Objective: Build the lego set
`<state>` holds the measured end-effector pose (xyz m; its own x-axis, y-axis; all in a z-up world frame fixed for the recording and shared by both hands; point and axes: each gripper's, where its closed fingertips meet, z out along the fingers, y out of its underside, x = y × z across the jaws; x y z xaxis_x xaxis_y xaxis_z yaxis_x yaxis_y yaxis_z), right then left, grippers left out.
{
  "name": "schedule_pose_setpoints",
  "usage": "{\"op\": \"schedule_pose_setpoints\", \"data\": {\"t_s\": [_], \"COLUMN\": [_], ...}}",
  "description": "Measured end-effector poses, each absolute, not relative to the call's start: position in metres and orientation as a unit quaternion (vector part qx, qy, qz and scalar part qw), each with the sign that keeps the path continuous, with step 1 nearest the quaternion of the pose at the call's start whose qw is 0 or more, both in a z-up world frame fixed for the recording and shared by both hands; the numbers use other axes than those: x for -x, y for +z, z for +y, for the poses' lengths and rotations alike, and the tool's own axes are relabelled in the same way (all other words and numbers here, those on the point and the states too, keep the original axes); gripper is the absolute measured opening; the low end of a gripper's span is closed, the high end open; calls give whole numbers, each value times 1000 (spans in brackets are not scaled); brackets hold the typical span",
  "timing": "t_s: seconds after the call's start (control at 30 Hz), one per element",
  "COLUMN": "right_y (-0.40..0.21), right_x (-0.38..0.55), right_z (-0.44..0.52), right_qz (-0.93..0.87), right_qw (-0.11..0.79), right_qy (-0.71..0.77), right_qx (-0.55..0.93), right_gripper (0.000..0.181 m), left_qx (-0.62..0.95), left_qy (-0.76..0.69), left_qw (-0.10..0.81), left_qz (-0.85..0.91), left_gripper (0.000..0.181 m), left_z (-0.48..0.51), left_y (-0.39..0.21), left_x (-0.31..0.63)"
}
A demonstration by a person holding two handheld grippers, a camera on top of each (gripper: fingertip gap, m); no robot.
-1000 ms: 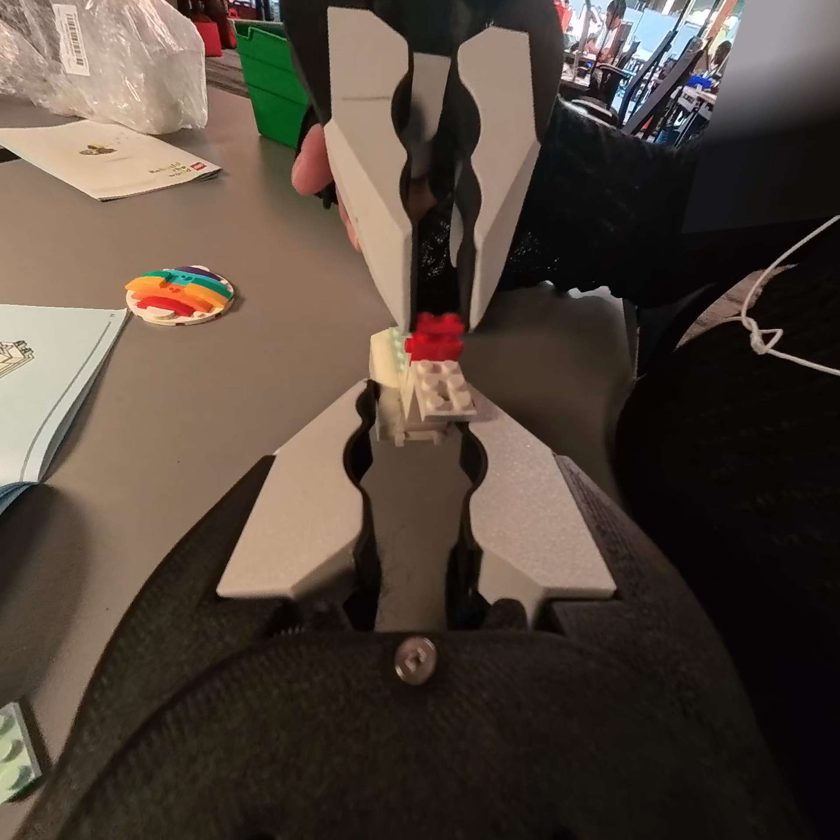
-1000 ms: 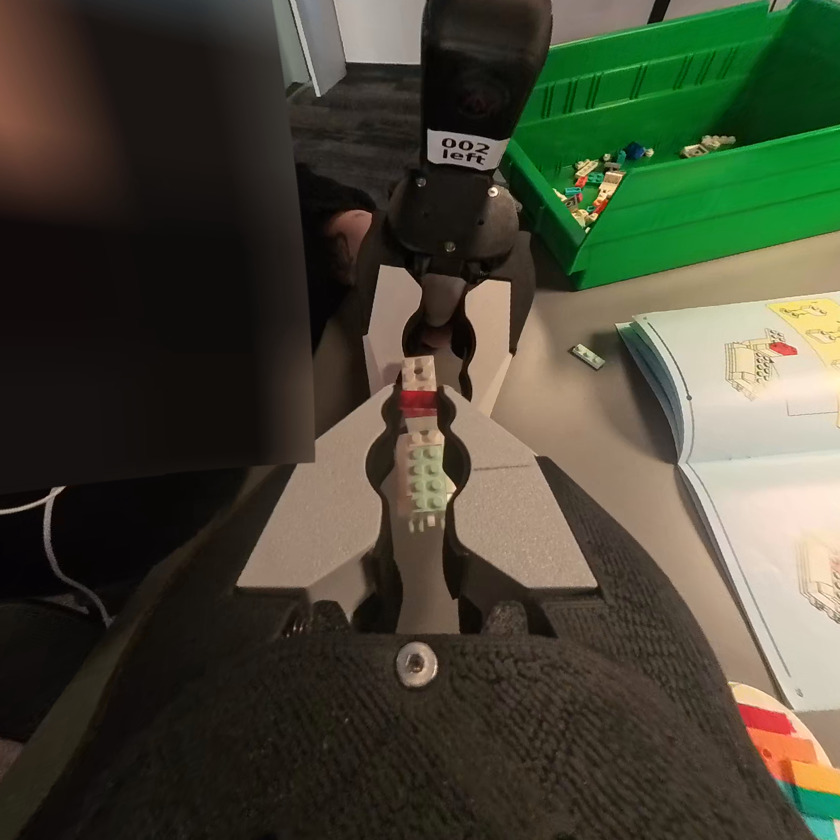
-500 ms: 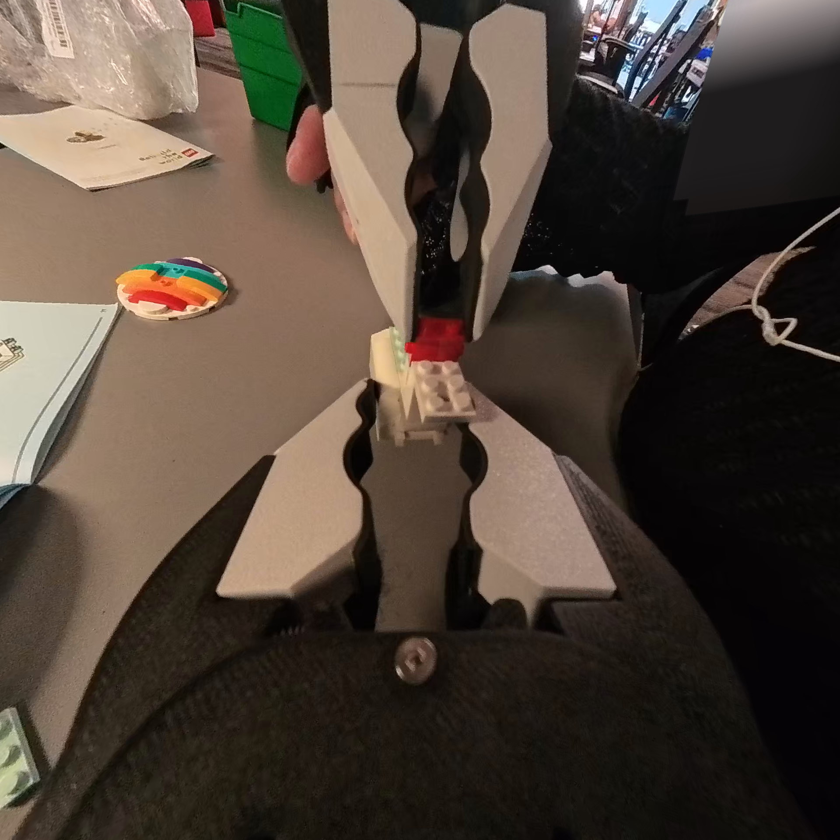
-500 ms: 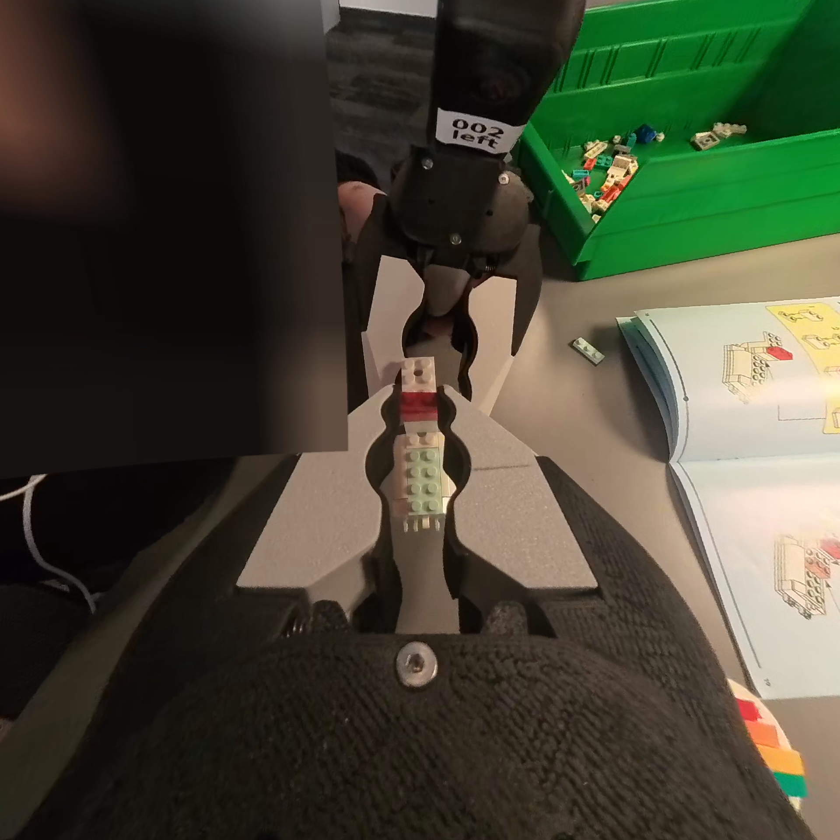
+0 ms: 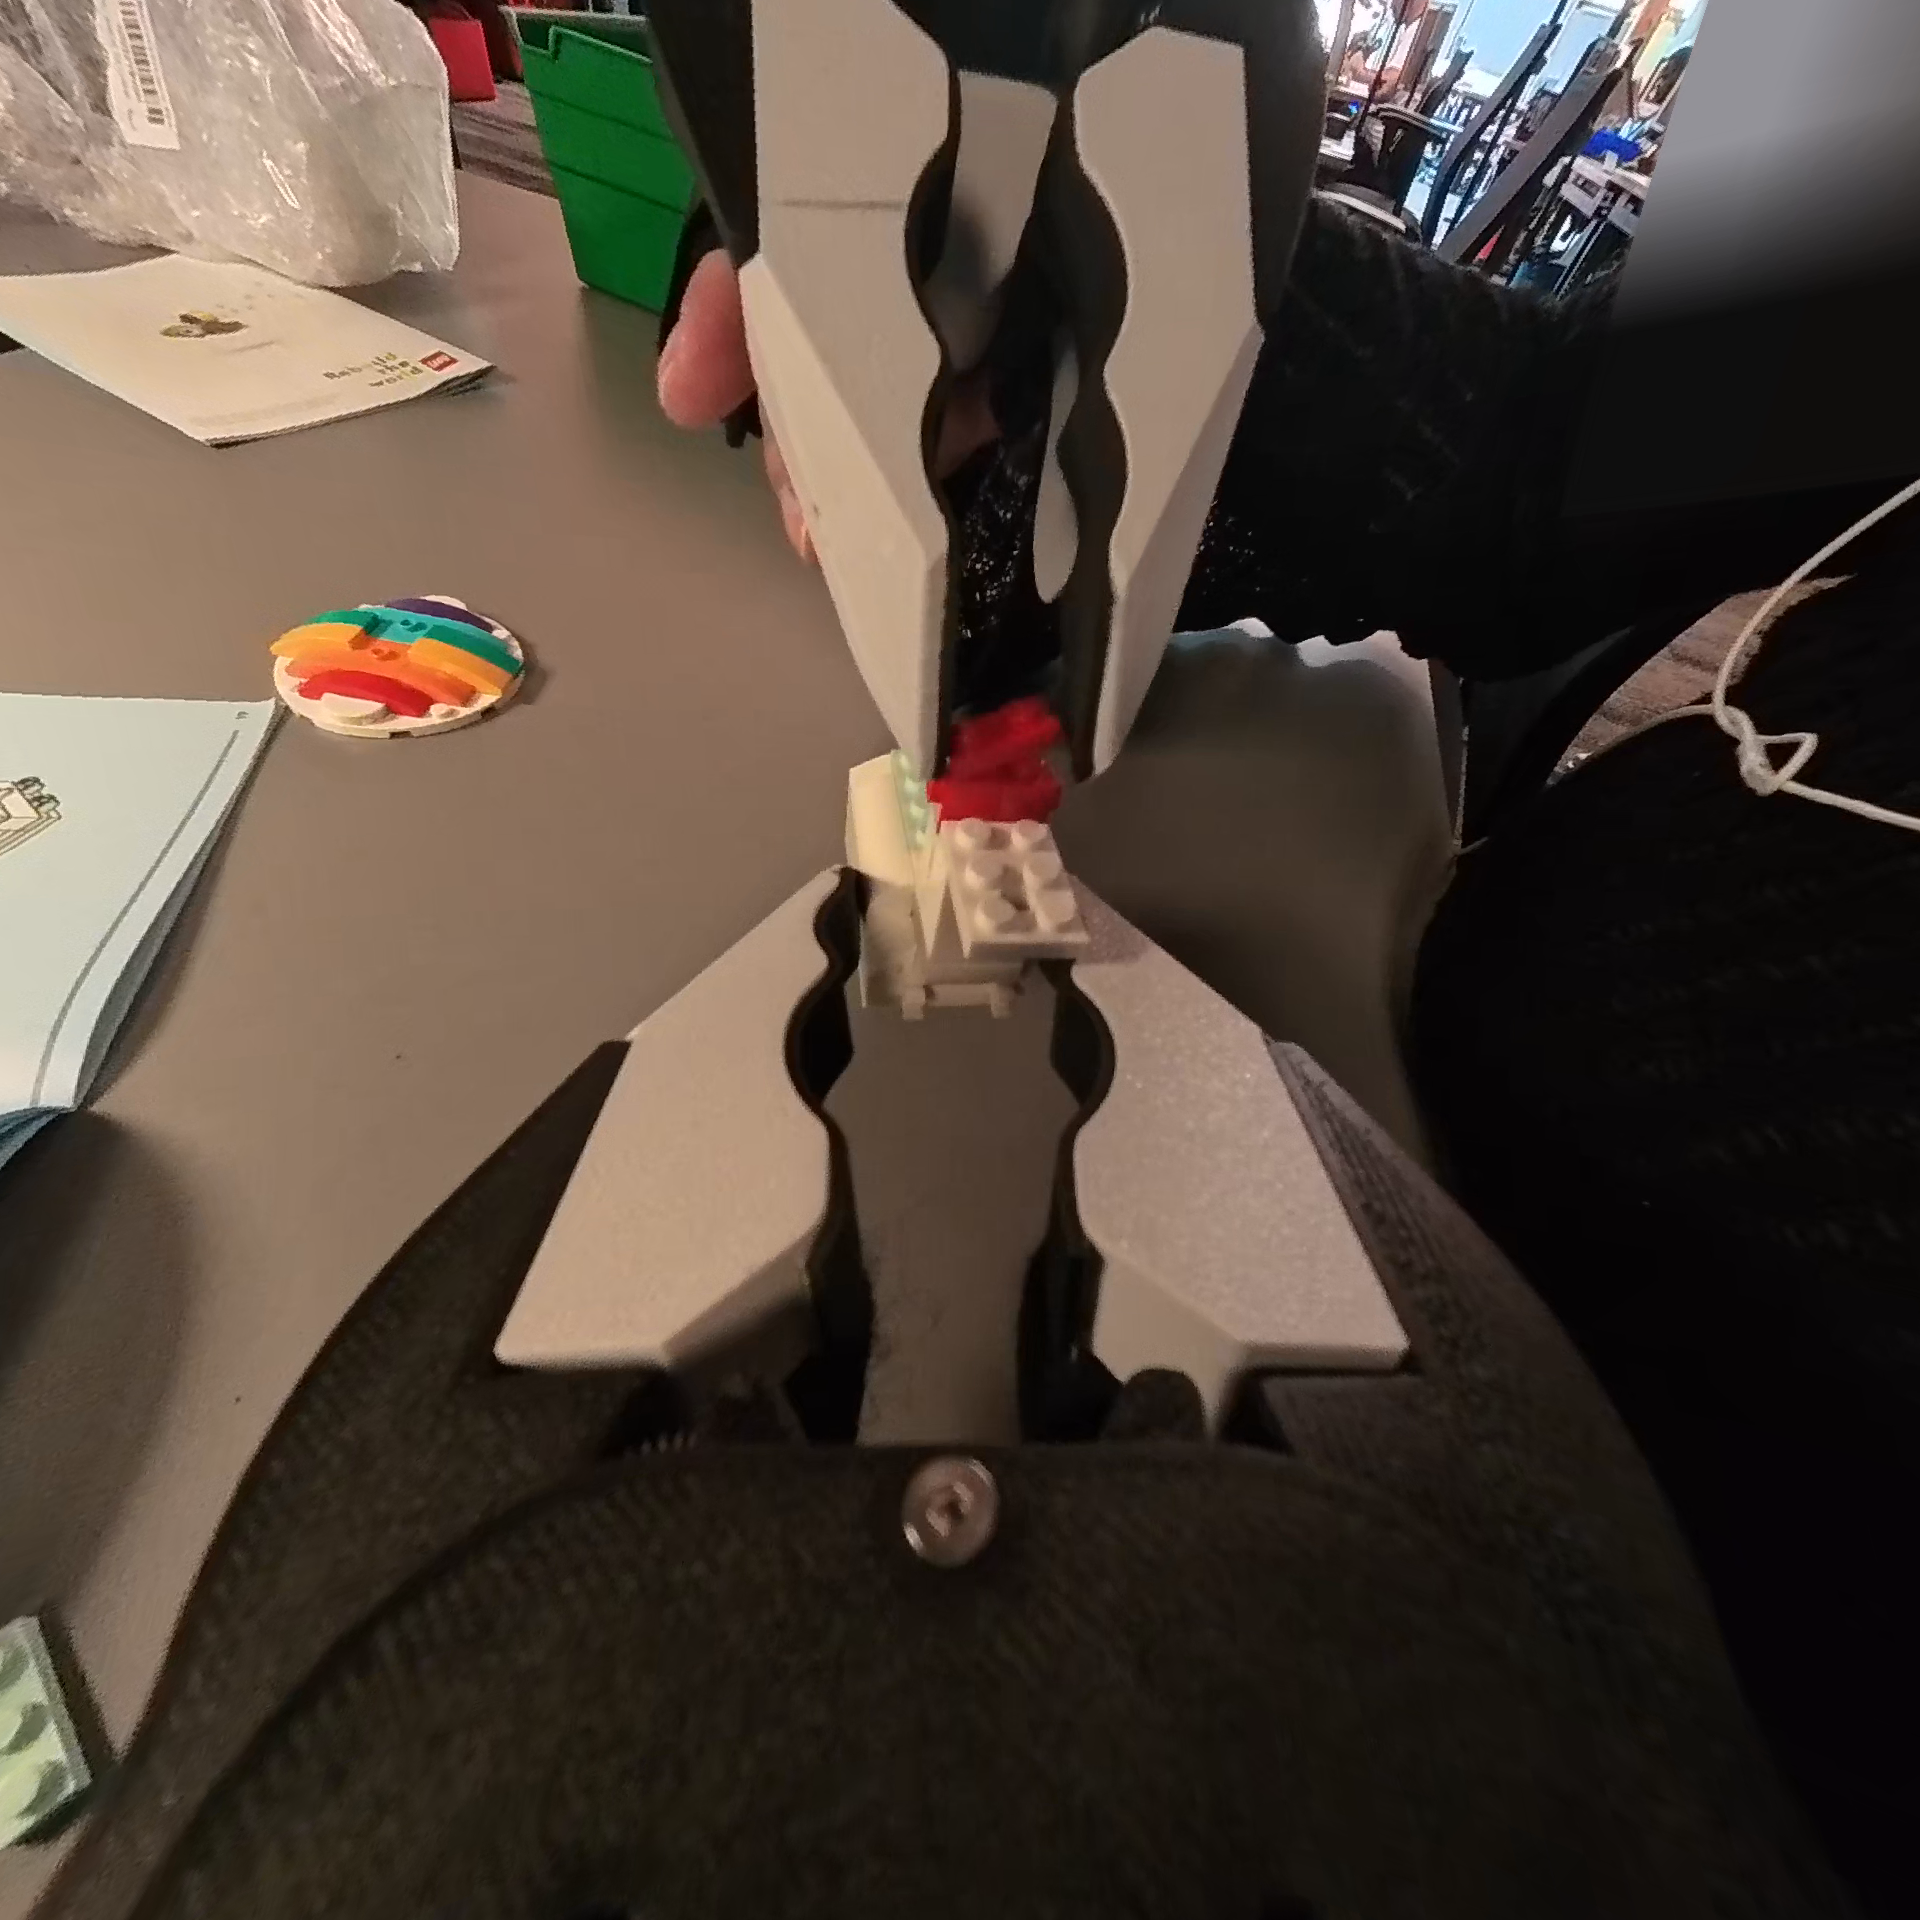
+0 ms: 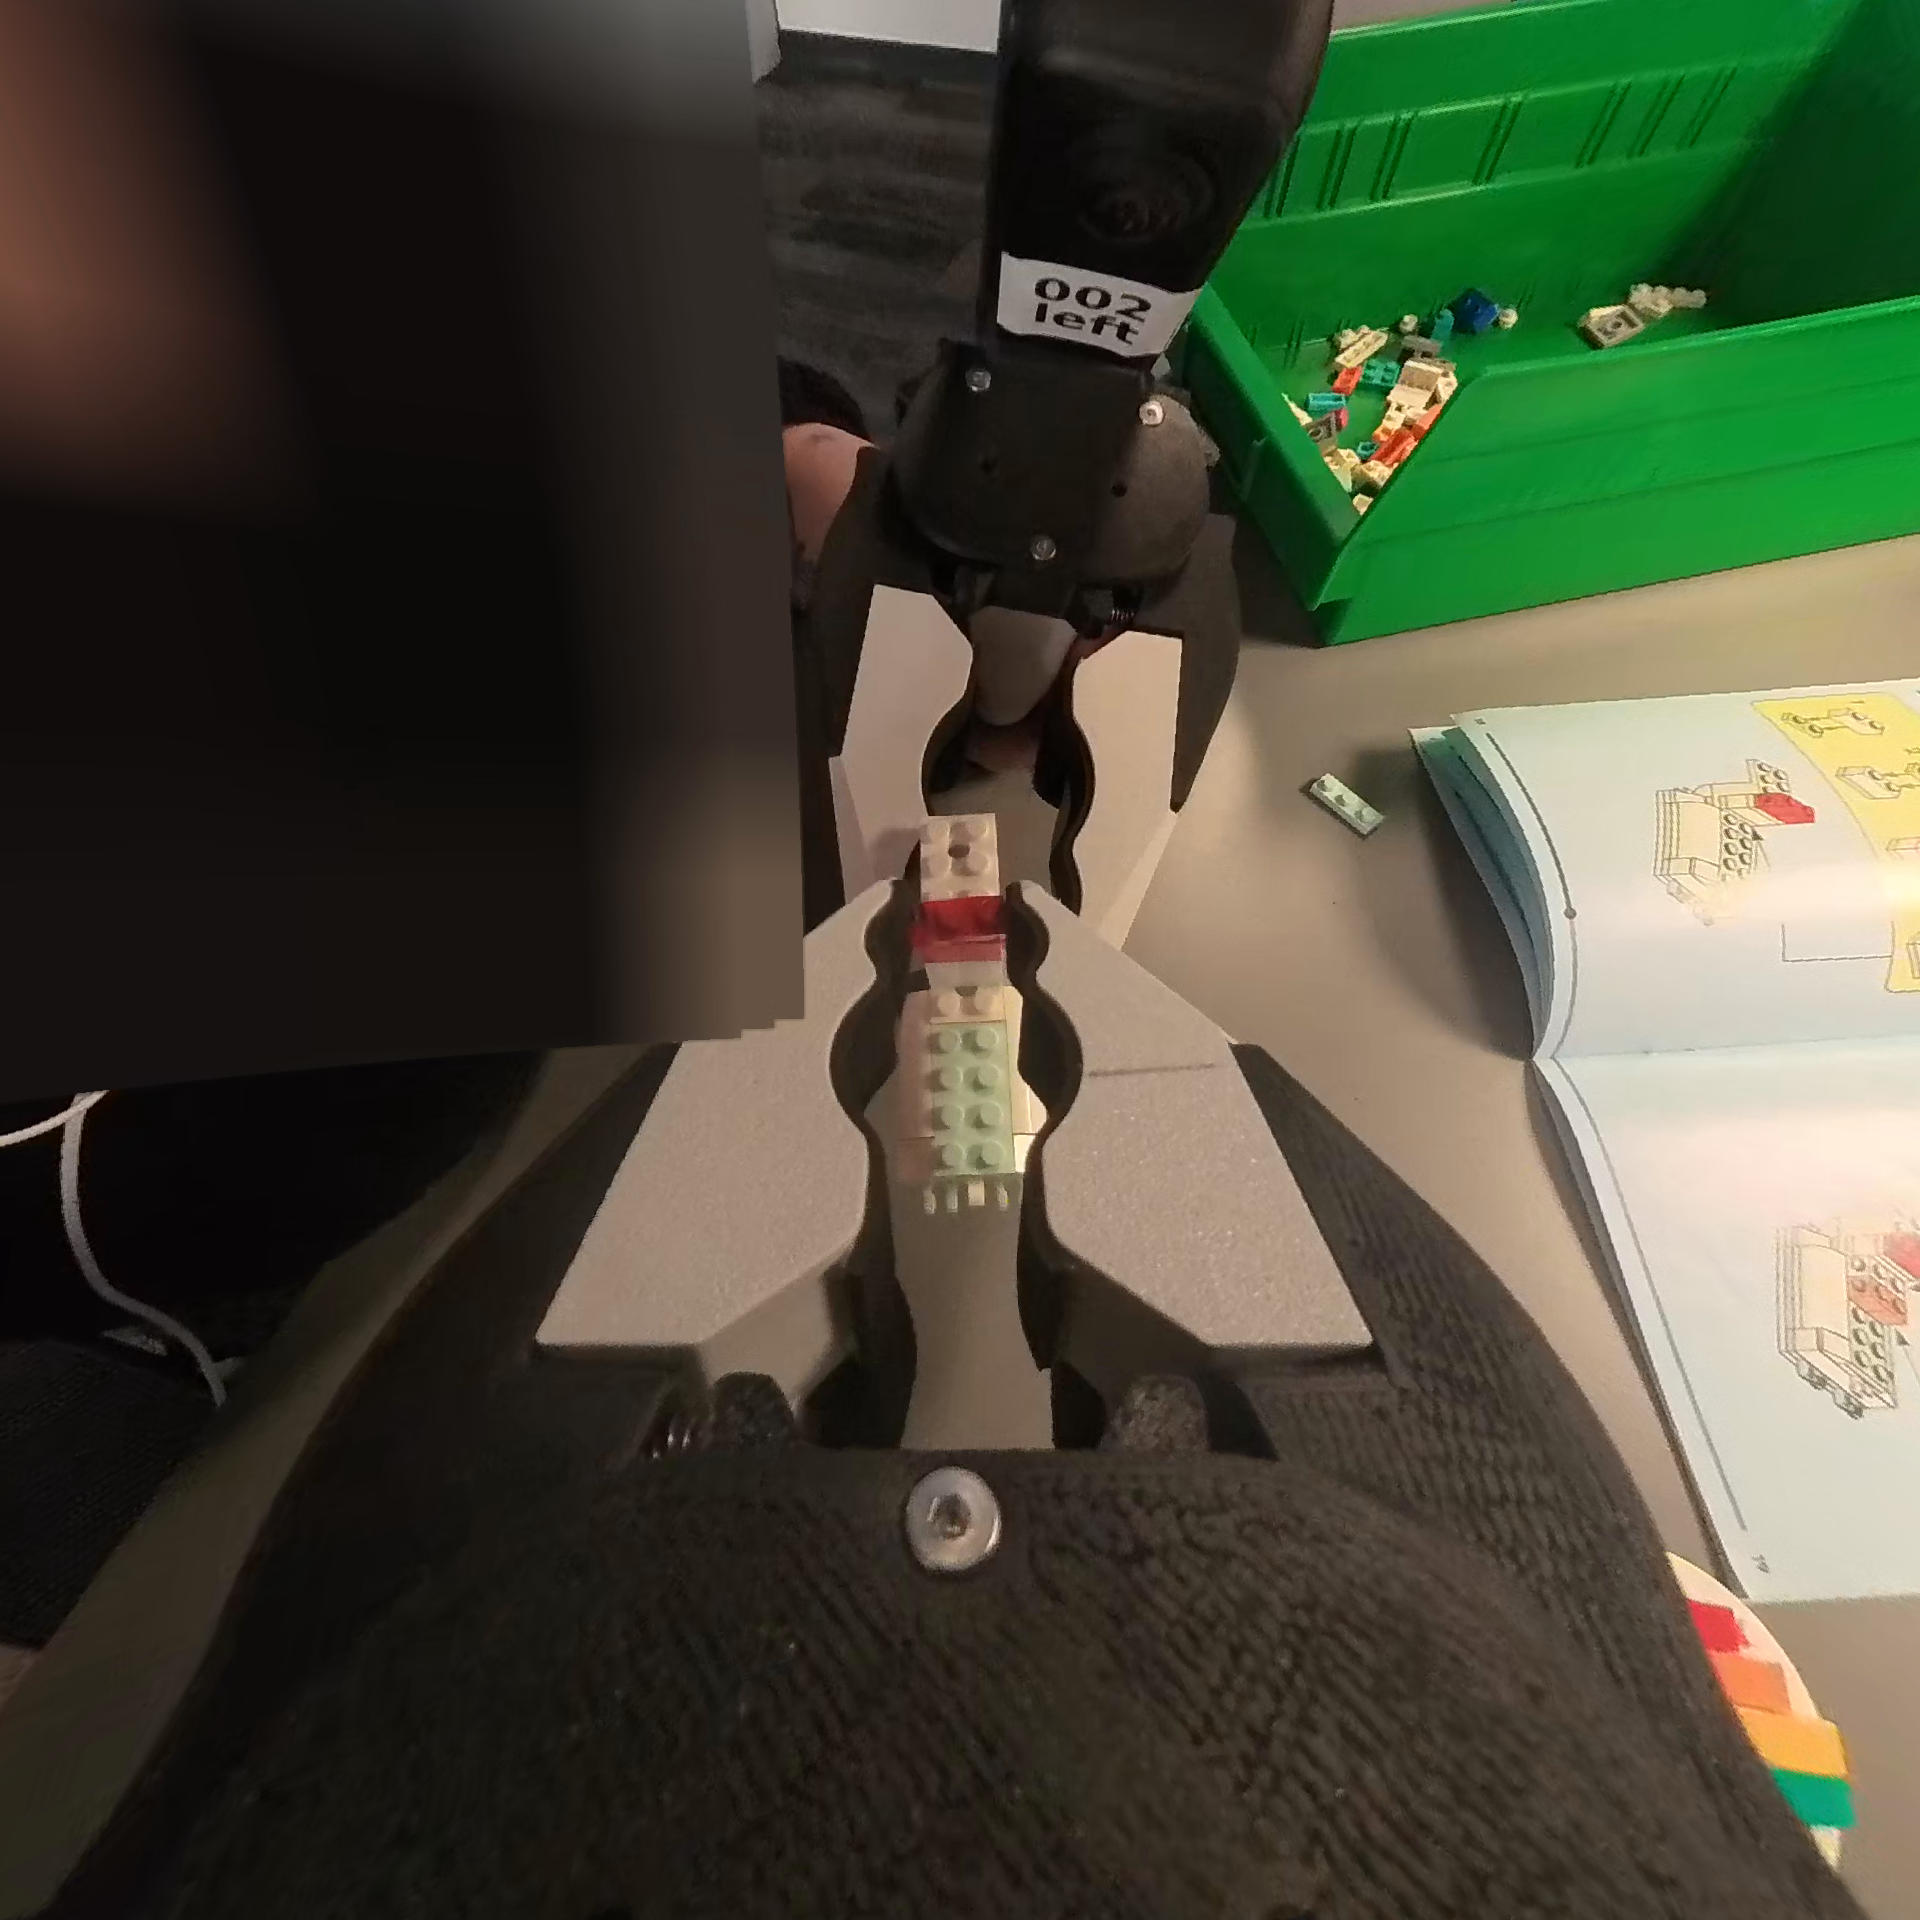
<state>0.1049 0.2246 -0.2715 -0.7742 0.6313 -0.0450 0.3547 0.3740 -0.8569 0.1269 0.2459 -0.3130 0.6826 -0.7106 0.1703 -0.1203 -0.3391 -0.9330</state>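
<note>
My left gripper (image 5: 951, 935) is shut on a small white build (image 5: 935, 914) with a pale green plate (image 6: 971, 1101), and holds it above the grey table. My right gripper (image 5: 1003, 753) comes in from the opposite side. It is shut on a red brick (image 5: 992, 774) that rests against the build's end, next to a white studded plate (image 5: 1013, 883). In the right wrist view the red brick (image 6: 958, 925) sits between my right gripper's (image 6: 958, 909) tips. The build runs under them, and the left gripper (image 6: 971, 831) faces me.
A green bin (image 6: 1558, 468) with loose bricks (image 6: 1382, 405) stands at the back. An open instruction booklet (image 6: 1714, 987), a small greyish plate (image 6: 1348, 802), a round rainbow build (image 5: 395, 665), a leaflet (image 5: 239, 343), a plastic bag (image 5: 229, 125) and a pale green plate (image 5: 26, 1725) lie on the table. My right fingertips sit around 5 cm from my left ones.
The right gripper has brought the red brick closer in against the white build. Both grippers have stayed shut and shifted slightly together.
</note>
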Motion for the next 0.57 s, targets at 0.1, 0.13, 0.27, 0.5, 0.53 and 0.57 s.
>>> {"op": "schedule_pose_setpoints", "data": {"t_s": [0.1,0.13,0.27,0.5,0.53,0.57], "right_y": [-271,-271,-271,-269,-269,-269], "right_x": [-105,-105,-104,-99,-98,-96], "right_z": [225,225,225,227,228,228], "right_qz": [-815,-815,-813,-808,-806,-804], "right_qw": [148,149,151,172,179,188], "right_qy": [471,472,473,469,466,464], "right_qx": [302,303,304,314,318,321], "right_gripper": [16,16,17,14,14,14], "left_qx": [765,764,764,763,764,764], "left_qy": [-292,-292,-292,-277,-271,-263], "left_qw": [507,507,507,523,527,533], "left_qz": [271,271,271,260,256,251], "left_gripper": [34,34,34,34,34,34], "left_z": [246,246,246,249,251,252], "left_y": [-313,-313,-313,-310,-310,-309], "left_x": [-127,-127,-127,-124,-122,-121]}}
